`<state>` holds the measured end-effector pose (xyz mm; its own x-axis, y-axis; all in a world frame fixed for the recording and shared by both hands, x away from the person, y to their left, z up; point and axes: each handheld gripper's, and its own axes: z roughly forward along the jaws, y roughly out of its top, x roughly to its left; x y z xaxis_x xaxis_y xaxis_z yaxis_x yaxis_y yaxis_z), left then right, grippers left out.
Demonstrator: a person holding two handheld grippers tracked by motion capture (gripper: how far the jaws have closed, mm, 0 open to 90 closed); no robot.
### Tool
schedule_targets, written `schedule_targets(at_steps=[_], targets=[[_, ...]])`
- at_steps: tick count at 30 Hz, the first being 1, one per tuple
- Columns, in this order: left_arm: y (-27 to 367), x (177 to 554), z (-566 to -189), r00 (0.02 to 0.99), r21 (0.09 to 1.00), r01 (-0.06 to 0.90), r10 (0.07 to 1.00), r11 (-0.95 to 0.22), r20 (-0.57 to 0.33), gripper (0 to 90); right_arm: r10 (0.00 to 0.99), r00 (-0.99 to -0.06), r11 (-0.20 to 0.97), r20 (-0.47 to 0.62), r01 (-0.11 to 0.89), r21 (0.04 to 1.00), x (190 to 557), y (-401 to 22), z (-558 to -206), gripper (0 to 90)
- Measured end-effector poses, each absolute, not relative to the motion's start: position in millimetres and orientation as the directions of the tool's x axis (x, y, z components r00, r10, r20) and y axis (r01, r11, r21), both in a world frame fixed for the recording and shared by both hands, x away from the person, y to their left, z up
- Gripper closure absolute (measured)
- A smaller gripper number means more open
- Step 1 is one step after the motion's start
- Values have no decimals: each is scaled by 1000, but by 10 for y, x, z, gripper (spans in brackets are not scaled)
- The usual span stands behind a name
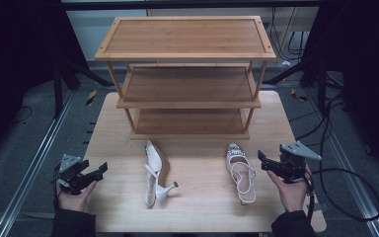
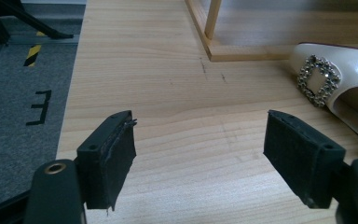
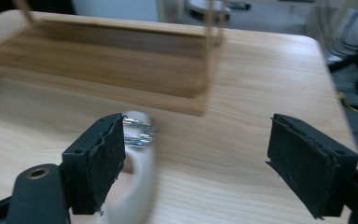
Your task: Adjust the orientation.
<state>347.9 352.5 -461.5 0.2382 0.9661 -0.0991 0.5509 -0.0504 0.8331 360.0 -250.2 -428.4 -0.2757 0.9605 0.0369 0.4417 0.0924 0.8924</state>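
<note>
Two white high-heeled shoes on the table, in front of a wooden shoe rack with three bare shelves. Probably waiting to go up on a shelf.

Left gripper held low at the table's left edge, jaws wide open, nothing between them. Right gripper held low at the right side, jaws also wide open and empty. Both kept out to the sides, likely to leave room before reaching in.

Left shoe a good way off from the left jaws, toward the middle of the table. Lying on its side, so the thin heel sticks out sideways. Long way running from the person toward the rack, pointed toe at the rack end. In the left gripper view, a shoe's sparkly buckle up ahead and right of the right-hand jaw.

Right shoe just beside the right jaws, standing on its sole. Long way also toward the rack, toe with the buckle at the rack end, heel strap nearer the person. In the right gripper view, toe right behind the left-hand jaw, blurry.
</note>
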Motion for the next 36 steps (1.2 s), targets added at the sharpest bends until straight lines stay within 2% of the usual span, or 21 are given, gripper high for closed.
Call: schedule_targets(at_steps=[1, 2, 3, 4, 6, 7, 10, 11, 13, 16, 19, 30, 36], targets=[[3525, 3479, -4615, 238, 833, 551, 966, -50, -99, 243, 961, -276, 92, 37, 442, 892, 3600, -2502, -4284, 198], [3503, 3486, -4639, 252, 827, 558, 963, -67, -92, 245, 945, -327, 121, 33, 442, 889, 3570, -2372, -4238, 206], [3503, 3486, -4639, 252, 827, 558, 963, -67, -92, 257, 945, -327, 121, 33, 442, 889, 3570, -2372, -4238, 206], [3488, 3488, -4654, 261, 824, 562, 961, -75, -90, 264, 928, -372, 141, 36, 438, 888, 3537, -2253, -4206, 224], [3471, 3484, -4664, 272, 821, 564, 959, -91, -81, 266, 922, -386, 147, 37, 434, 889, 3528, -2207, -4194, 232], [3465, 3479, -4668, 274, 821, 563, 959, -94, -78, 279, 901, -431, 156, 51, 431, 889, 3511, -2065, -4145, 239], [3463, 3470, -4675, 273, 820, 564, 959, -96, -75, 287, 886, -460, 160, 59, 423, 892, 3487, -1946, -4109, 258], [3462, 3471, -4678, 273, 821, 563, 959, -97, -74, 292, 862, -504, 181, 56, 409, 894, 3444, -1779, -4073, 280], [3456, 3472, -4686, 271, 819, 565, 960, -100, -70, 293, 847, -530, 194, 36, 371, 908, 3395, -1644, -4061, 322], [3452, 3474, -4692, 272, 818, 565, 960, -105, -65, 295, 831, -555, 196, 41, 361, 911, 3365, -1537, -4041, 339], [3452, 3472, -4703, 272, 815, 570, 960, -106, -65, 296, 783, -620, 223, 47, 350, 910, 3322, -1282, -4013, 359], [3452, 3466, -4711, 271, 813, 571, 961, -115, -54, 303, 673, -737, 293, 59, 339, 894, 3370, -576, -4083, 435], [3455, 3463, -4711, 270, 814, 570, 961, -116, -52, 307, 641, -766, 337, 49, 338, 879, 3386, -314, -4172, 458]])
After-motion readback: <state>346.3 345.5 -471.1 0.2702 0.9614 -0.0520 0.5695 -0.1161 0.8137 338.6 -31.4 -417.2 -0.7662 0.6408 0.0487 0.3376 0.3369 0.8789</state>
